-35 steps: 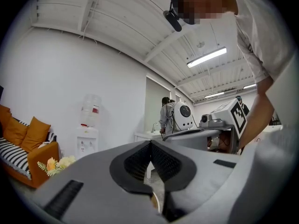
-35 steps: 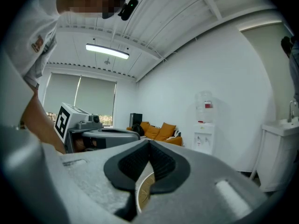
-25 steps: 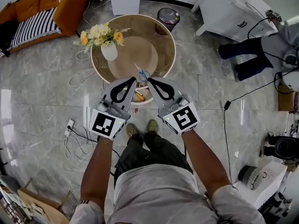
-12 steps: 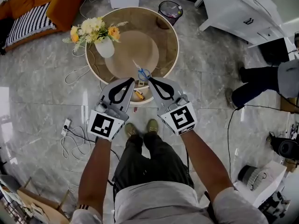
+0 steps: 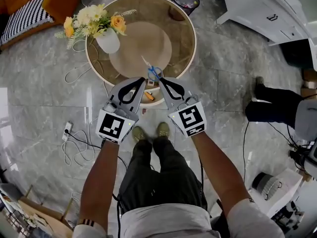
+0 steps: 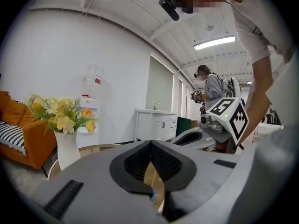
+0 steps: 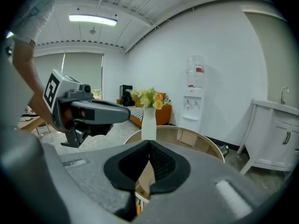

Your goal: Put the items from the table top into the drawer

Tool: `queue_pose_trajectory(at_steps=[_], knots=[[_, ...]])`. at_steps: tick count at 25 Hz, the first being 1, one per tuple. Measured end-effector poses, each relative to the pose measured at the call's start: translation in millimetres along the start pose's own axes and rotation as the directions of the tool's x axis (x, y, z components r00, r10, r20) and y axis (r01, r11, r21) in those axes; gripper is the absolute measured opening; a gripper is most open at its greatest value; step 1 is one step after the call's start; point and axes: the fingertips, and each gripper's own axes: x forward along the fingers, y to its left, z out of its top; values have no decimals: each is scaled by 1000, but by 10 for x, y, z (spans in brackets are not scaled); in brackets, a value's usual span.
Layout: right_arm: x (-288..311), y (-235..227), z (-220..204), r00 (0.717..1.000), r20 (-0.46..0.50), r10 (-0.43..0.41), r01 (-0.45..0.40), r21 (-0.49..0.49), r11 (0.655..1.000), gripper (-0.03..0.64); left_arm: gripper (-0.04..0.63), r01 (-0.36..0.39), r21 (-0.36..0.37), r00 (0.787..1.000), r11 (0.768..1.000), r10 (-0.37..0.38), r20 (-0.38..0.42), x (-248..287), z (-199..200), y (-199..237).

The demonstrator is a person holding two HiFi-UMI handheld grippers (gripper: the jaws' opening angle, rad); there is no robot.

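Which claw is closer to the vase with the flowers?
Left. In the head view the left claw is at the table's near edge, below and to the right of the vase. The right claw sits on the far side of the left one, farther from the vase.

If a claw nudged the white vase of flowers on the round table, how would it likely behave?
The white vase looks tall and slim under a wide bouquet, so it is probably top-heavy and apt to tip. Its smooth surface may be slippery and possibly fragile.

Left tool (image 5: 142, 83) and right tool (image 5: 159, 80) hang side by side near scissors (image 5: 152, 74) on the round table (image 5: 192, 42).
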Motion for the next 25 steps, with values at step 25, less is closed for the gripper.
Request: queue_pose_trajectory(at_steps=[25], knots=[[952,-216,-1443,916,-401,21,-14,21,1000,103,0,3,-46,993,999,-9,-117,423,-988,393]])
